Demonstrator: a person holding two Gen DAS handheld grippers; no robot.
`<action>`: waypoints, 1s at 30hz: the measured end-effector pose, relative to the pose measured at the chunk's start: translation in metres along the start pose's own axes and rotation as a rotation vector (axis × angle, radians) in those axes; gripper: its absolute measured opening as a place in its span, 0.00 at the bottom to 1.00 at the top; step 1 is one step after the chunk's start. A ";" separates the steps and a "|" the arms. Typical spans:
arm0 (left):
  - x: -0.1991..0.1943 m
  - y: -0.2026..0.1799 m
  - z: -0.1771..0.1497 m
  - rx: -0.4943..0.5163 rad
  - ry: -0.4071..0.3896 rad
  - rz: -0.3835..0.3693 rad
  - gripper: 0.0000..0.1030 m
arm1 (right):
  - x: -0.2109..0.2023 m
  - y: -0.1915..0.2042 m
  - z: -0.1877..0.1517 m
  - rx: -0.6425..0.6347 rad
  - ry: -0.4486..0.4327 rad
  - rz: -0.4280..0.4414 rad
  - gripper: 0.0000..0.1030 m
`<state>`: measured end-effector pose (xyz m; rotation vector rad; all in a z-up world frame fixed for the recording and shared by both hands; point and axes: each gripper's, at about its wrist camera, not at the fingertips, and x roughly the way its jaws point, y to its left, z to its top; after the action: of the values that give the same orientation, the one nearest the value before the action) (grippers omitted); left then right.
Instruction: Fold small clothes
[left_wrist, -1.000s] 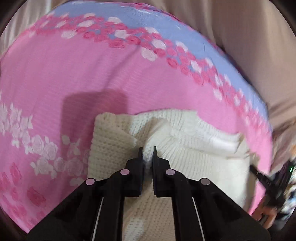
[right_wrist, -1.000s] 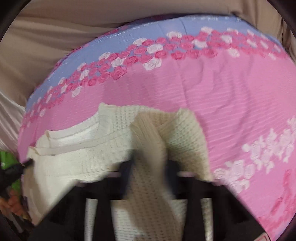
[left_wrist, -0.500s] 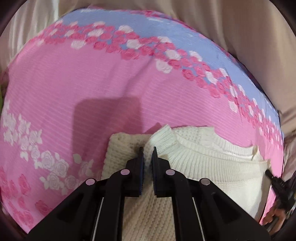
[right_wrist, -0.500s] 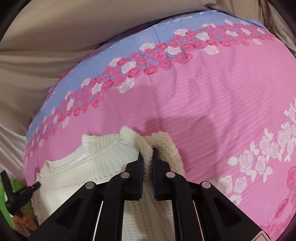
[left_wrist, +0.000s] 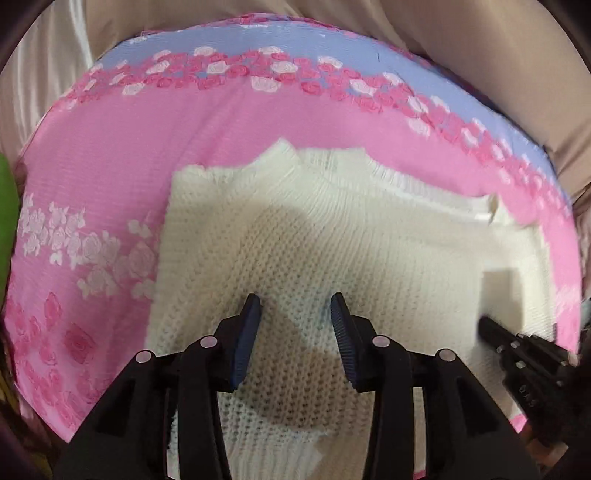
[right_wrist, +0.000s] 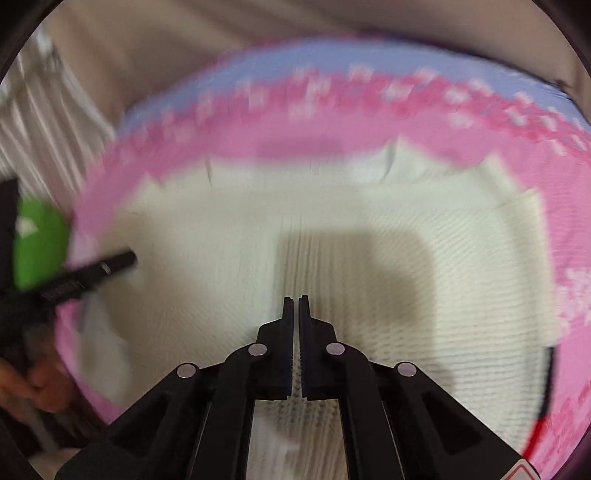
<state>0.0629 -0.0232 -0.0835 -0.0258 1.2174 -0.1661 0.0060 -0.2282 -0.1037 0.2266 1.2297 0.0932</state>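
A small cream knit sweater (left_wrist: 332, 236) lies folded flat on a pink rose-print cloth (left_wrist: 110, 147). My left gripper (left_wrist: 295, 306) is open and empty, just above the sweater's near part. My right gripper (right_wrist: 294, 301) is shut with nothing between its fingers, above the sweater (right_wrist: 258, 229); that view is blurred by motion. The right gripper's tip shows in the left wrist view (left_wrist: 491, 330), and the left gripper's tip in the right wrist view (right_wrist: 122, 260).
The pink cloth (right_wrist: 314, 125) has a lilac border with roses (left_wrist: 277, 44) at the far edge. Beige fabric (left_wrist: 461, 48) lies beyond it. A green object (right_wrist: 40, 243) sits at the left; a hand (right_wrist: 22, 380) holds the left gripper.
Both grippers held the sweater's edge and carried it forward over the body. Now the left gripper has opened and let go, and both have pulled back; the sweater lies flat.
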 end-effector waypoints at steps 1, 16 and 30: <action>-0.002 -0.001 0.001 0.013 -0.005 0.005 0.37 | -0.003 0.001 -0.001 -0.001 -0.039 0.001 0.00; -0.009 0.004 -0.005 -0.006 0.005 -0.003 0.37 | -0.025 0.045 0.029 -0.070 -0.048 0.062 0.00; -0.035 0.087 -0.006 -0.321 -0.014 -0.085 0.57 | -0.022 0.034 0.056 -0.038 -0.021 0.060 0.02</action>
<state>0.0556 0.0684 -0.0624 -0.3586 1.2196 -0.0432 0.0533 -0.2057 -0.0580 0.2309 1.1991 0.1655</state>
